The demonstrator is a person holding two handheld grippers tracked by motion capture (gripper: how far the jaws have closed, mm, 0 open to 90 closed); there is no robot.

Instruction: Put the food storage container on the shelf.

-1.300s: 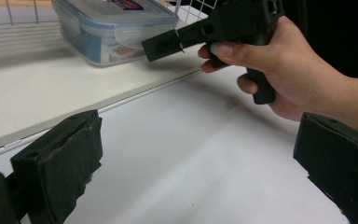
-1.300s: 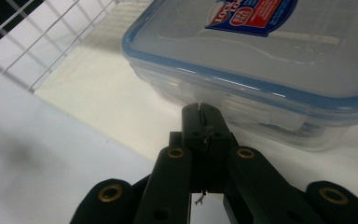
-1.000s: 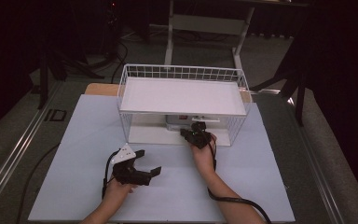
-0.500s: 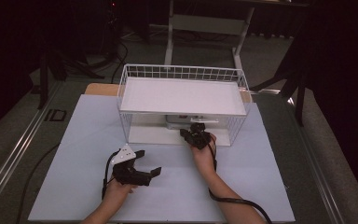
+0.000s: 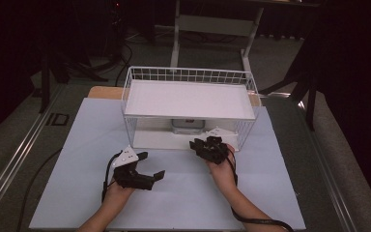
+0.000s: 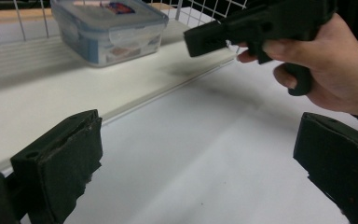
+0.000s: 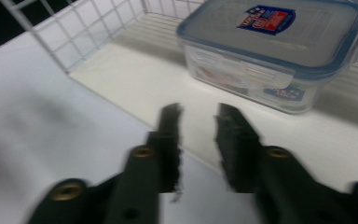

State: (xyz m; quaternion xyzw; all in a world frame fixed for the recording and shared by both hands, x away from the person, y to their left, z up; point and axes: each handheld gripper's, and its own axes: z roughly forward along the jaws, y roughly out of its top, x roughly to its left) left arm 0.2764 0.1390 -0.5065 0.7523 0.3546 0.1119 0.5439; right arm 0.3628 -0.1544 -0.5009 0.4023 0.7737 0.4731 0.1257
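Observation:
A clear plastic container (image 5: 187,126) with a blue-rimmed lid (image 7: 279,51) stands on the lower shelf of a white wire rack (image 5: 188,75). It also shows at the top left of the left gripper view, container (image 6: 109,28). My right gripper (image 5: 199,145) is at the shelf's front edge, short of the container. Its jaws (image 7: 198,135) have just been opening, they are now open, and nothing is between them. My left gripper (image 5: 150,164) rests on the white table cover, left of the right one, its jaws (image 6: 198,172) wide open and empty.
The rack's upper shelf (image 5: 188,99) is a bare white board over the container. Wire side walls (image 7: 88,32) close the lower shelf at the sides. A white cover (image 5: 183,203) lies over the table in front of the rack. Dark floor and stands lie behind.
My right gripper has drawn back a little from the lower shelf toward the person. The left gripper and the container stay where they were.

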